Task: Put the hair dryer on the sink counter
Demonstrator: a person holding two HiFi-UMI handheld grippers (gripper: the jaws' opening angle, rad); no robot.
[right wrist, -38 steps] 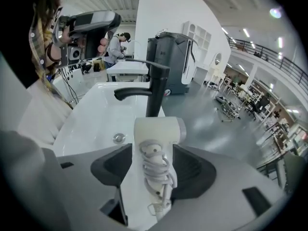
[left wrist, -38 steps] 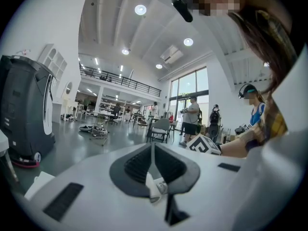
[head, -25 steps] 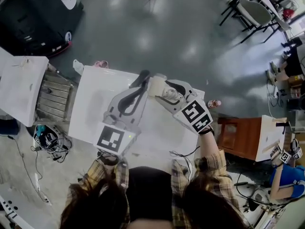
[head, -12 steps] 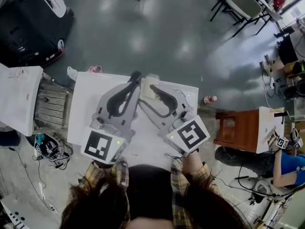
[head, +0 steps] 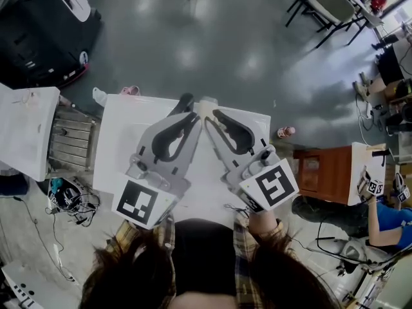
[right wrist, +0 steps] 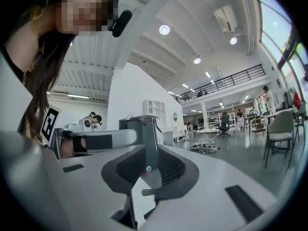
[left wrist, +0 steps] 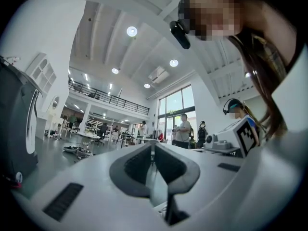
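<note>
I cannot make out a hair dryer in any view. A white sink counter (head: 119, 140) lies below me, and both grippers hover over it side by side. My left gripper (head: 186, 102) points at the far edge with its jaws together and nothing in them (left wrist: 152, 147). My right gripper (head: 208, 116) lies just to its right, angled the same way. Its jaws are closing, with a narrow gap left at the tips (right wrist: 147, 150) and nothing between them. A small pale thing (head: 207, 102) shows at the counter's far edge between the two tips; I cannot tell what it is.
A white cabinet (head: 26, 131) and a slatted rack (head: 74, 140) stand left of the counter, with cables (head: 67, 195) on the floor. A brown wooden cabinet (head: 318, 172) stands to the right. A black machine (head: 38, 24) and chairs (head: 328, 8) stand farther off.
My right gripper has swung in from the right to lie beside the left one, and its jaws have narrowed from wide apart to almost together. The left gripper has hardly moved.
</note>
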